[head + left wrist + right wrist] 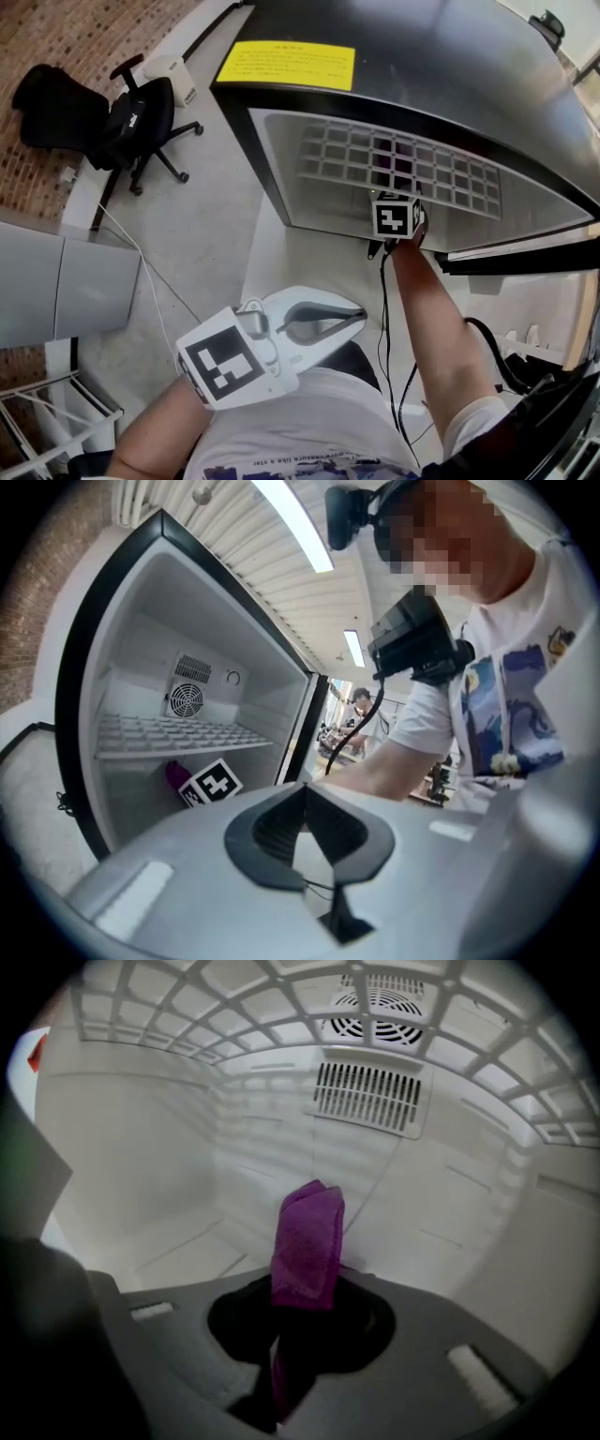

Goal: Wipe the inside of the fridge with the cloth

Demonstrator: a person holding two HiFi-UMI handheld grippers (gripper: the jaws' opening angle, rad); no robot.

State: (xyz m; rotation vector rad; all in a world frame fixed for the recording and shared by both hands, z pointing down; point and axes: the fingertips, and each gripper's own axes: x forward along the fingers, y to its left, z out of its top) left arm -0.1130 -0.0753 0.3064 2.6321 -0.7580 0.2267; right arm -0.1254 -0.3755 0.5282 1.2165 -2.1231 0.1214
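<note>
The black fridge point(422, 56) stands open, with a white wire shelf point(403, 169) across its white inside. My right gripper point(307, 1288) reaches in under that shelf and is shut on a folded purple cloth point(309, 1239), which sticks up from the jaws toward the back wall. In the head view only its marker cube point(397, 217) shows. From the left gripper view, the cube point(211, 785) and a bit of cloth point(174, 774) sit below the shelf. My left gripper point(360, 318) hangs outside near my body, shut and empty, its tips point(305, 789) touching.
A slotted vent point(370, 1099) and a round fan grille point(380, 1002) are on the fridge's back wall. The fridge door point(525, 251) stands open at the right. A black office chair point(141, 122) and a grey cabinet point(56, 286) are on the left. Cables point(384, 328) hang beside my arm.
</note>
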